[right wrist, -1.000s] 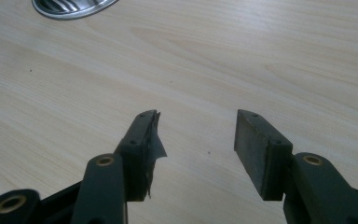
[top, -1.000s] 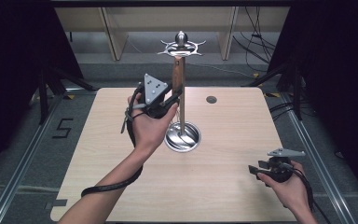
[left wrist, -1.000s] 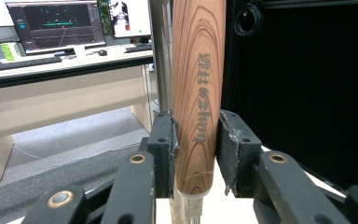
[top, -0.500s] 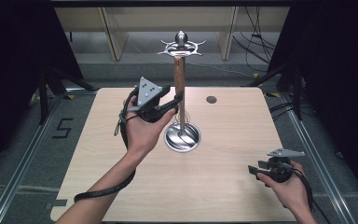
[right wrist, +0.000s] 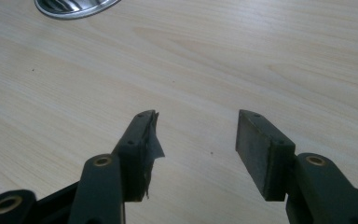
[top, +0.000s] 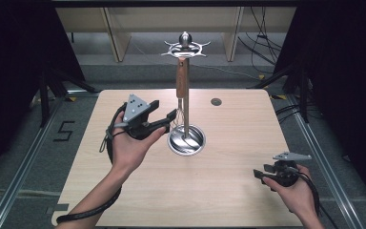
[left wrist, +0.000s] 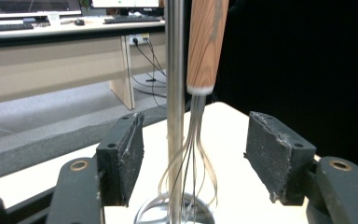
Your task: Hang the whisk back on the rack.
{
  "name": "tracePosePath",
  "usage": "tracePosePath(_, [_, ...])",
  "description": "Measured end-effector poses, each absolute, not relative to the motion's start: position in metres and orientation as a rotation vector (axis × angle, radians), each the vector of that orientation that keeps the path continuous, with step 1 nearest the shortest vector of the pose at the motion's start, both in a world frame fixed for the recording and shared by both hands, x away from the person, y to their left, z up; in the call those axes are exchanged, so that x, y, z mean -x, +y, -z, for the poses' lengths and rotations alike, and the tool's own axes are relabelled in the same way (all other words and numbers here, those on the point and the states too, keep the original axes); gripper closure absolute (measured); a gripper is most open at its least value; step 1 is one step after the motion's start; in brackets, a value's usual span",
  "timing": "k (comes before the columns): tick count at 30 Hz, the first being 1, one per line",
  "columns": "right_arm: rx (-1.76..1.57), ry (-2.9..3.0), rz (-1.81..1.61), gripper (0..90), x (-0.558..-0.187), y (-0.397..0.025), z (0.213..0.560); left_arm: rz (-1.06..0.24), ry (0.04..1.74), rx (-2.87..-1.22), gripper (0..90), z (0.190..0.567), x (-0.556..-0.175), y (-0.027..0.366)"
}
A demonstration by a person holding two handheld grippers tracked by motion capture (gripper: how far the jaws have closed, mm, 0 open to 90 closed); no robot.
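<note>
The whisk [left wrist: 199, 126] has a varnished wood handle with visible grain and thin, shiny metal wires. The stand [top: 185, 114] is polished, mirror-bright metal, pole and round base alike. The left tongs [left wrist: 193, 158] carry matt black pads, rough and frayed at the edges. The surface [top: 238, 200] is pale, smooth, matt wood.

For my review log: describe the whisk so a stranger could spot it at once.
Mid-table stands a steel rack on a round base. The whisk hangs beside its pole, with the open left gripper at its wires. Its wooden handle sets it apart from the bare metal pole.
</note>
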State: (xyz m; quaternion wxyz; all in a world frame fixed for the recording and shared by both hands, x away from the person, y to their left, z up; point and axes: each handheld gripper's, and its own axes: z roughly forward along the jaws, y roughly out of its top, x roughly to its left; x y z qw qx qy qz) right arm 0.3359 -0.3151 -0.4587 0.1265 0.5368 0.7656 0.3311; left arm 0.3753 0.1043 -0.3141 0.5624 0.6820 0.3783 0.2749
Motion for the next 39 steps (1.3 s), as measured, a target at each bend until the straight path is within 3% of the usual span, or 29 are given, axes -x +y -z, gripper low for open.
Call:
tracePosePath(24, [-1.558,2.228,-0.963,47.8,-0.336,-0.314,0.459,-0.694,0.984,-1.652,40.9,0.365,-0.342,0.170])
tracePosePath(39, [-1.557,2.237,-0.960,47.4,-0.337,-0.314,0.460,-0.656,1.085,-1.805,42.2,0.443,-0.325,0.208])
